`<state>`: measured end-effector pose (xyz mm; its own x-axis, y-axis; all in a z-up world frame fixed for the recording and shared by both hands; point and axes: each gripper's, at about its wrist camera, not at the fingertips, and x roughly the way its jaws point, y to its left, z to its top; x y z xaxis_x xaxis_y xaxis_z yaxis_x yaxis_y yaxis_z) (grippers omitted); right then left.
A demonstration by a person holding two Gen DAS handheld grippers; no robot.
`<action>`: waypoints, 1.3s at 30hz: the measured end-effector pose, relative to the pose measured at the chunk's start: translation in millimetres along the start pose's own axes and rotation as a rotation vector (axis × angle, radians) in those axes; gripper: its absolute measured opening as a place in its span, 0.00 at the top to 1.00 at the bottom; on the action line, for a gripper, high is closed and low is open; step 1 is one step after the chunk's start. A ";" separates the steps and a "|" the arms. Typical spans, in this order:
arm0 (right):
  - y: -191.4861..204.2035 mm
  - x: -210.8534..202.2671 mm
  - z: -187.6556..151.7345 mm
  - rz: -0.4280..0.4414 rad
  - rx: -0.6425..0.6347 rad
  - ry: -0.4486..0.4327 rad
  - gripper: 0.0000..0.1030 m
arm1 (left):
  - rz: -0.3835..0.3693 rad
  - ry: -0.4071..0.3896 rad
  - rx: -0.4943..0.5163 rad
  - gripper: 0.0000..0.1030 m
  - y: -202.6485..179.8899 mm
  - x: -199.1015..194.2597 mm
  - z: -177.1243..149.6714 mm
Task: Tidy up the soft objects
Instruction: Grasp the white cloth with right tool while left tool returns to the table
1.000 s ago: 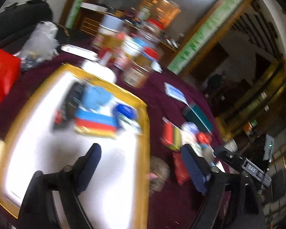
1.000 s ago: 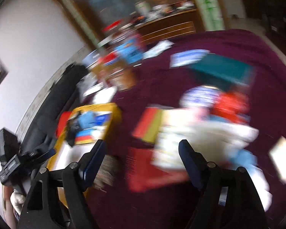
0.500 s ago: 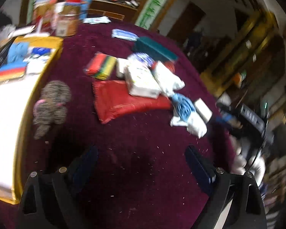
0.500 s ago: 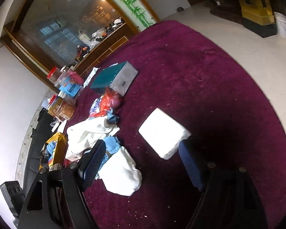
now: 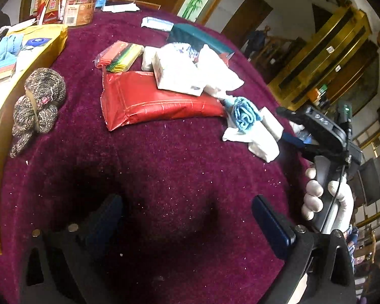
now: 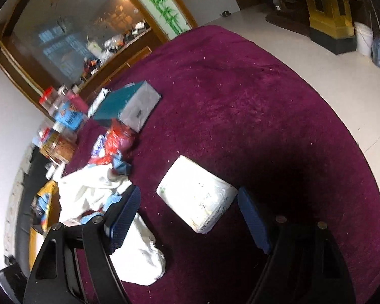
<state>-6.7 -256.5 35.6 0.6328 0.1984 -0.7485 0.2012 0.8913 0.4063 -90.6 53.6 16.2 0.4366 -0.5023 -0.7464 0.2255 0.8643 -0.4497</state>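
Observation:
Soft things lie heaped on the maroon tablecloth (image 5: 179, 167): a red soft pack (image 5: 152, 101), white tissue packs (image 5: 177, 73), a blue cloth (image 5: 244, 112), a white cloth (image 5: 258, 139) and a mottled yarn bundle (image 5: 40, 96). My left gripper (image 5: 186, 202) hangs over bare cloth in front of the heap; its jaws are opening with nothing between them. My right gripper (image 6: 187, 192) is open, and a white wrapped pack (image 6: 195, 177) lies flat between its fingertips, untouched. A white cloth (image 6: 139, 253) lies under the right gripper's left finger (image 6: 124, 215).
A yellow-rimmed tray (image 5: 50, 43) with blue and striped items sits at the left. Jars and tins (image 5: 76, 7) stand at the back, with a teal box (image 6: 129, 106) behind the heap. A gloved hand (image 5: 316, 197) grips the other gripper's handle. The round table's edge (image 6: 354, 152) drops to a pale floor.
Both views have swung from the tray to the heap and lowered toward the cloth. The left jaws stand wider. The white pack now lies between the right fingers.

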 end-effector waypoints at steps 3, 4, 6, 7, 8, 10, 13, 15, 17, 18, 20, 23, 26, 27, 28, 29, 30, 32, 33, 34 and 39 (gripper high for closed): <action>8.3 9.5 1.8 -0.035 -0.040 0.015 0.23 | -0.008 -0.008 0.044 0.01 -1.4 -0.9 -2.9; 14.2 12.8 1.4 -0.046 -0.074 0.029 0.22 | -0.006 -0.017 0.060 0.01 -2.5 -1.0 -4.8; 23.7 15.0 -3.6 -0.020 -0.122 0.063 0.22 | 0.012 -0.031 0.107 0.01 -6.4 0.0 -8.9; 30.6 15.0 -9.2 0.019 -0.151 0.088 0.22 | 0.028 -0.036 0.138 0.01 -9.7 0.8 -11.3; 37.9 15.1 -16.0 0.066 -0.184 0.123 0.22 | 0.043 -0.041 0.159 0.01 -12.0 2.1 -13.1; 57.2 14.0 -36.2 0.190 -0.279 0.211 0.24 | 0.080 -0.055 0.196 0.01 -17.3 4.4 -17.2; 80.0 4.7 -65.7 0.307 -0.414 0.300 0.24 | 0.108 -0.067 0.216 0.01 -20.2 5.9 -19.4; 87.0 -9.5 -81.1 0.418 -0.469 0.355 0.24 | 0.101 -0.071 0.215 0.01 -18.3 5.2 -19.1; 87.0 -23.7 -85.1 0.434 -0.491 0.340 0.24 | 0.084 -0.076 0.204 0.01 -15.4 4.3 -19.0; 85.6 -29.4 -83.7 0.389 -0.494 0.308 0.24 | 0.076 -0.080 0.197 0.01 -13.8 3.5 -18.8; 84.2 -29.9 -78.8 0.283 -0.501 0.262 0.24 | 0.076 -0.084 0.194 0.01 -13.5 3.9 -18.5; 86.8 -17.2 -73.8 0.184 -0.472 0.243 0.24 | 0.085 -0.085 0.201 0.01 -14.9 4.3 -19.2; 102.7 0.3 -74.7 0.071 -0.489 0.205 0.26 | 0.059 -0.080 0.181 0.01 -12.1 2.5 -17.1; 105.3 5.7 -76.3 0.058 -0.494 0.203 0.34 | 0.033 -0.070 0.155 0.01 -8.7 -0.5 -14.7; 108.0 12.3 -79.5 0.052 -0.497 0.215 0.46 | 0.008 -0.055 0.126 0.01 -5.7 -3.1 -11.7; 107.0 8.6 -80.0 0.035 -0.510 0.189 0.52 | -0.022 -0.034 0.093 0.01 -1.6 -5.7 -8.0; 106.8 8.4 -81.3 0.039 -0.513 0.194 0.75 | -0.047 -0.021 0.067 0.01 2.3 -8.8 -4.0; 97.0 3.4 -80.3 0.076 -0.480 0.204 0.84 | -0.032 -0.038 0.051 0.01 7.3 -16.8 3.0; 92.9 -1.1 -79.9 0.085 -0.467 0.193 0.84 | -0.012 -0.052 0.050 0.01 9.7 -21.0 7.6; 87.7 -6.4 -79.7 0.091 -0.458 0.180 0.84 | -0.005 -0.063 0.044 0.01 12.1 -24.3 12.9; 54.2 -24.7 -76.0 0.152 -0.367 0.152 0.84 | 0.032 -0.092 0.011 0.01 12.9 -24.7 46.8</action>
<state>-68.2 -182.2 36.3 0.5118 0.3721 -0.7743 -0.1831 0.9279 0.3249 -57.8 78.4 51.8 0.5219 -0.4698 -0.7120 0.2190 0.8805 -0.4204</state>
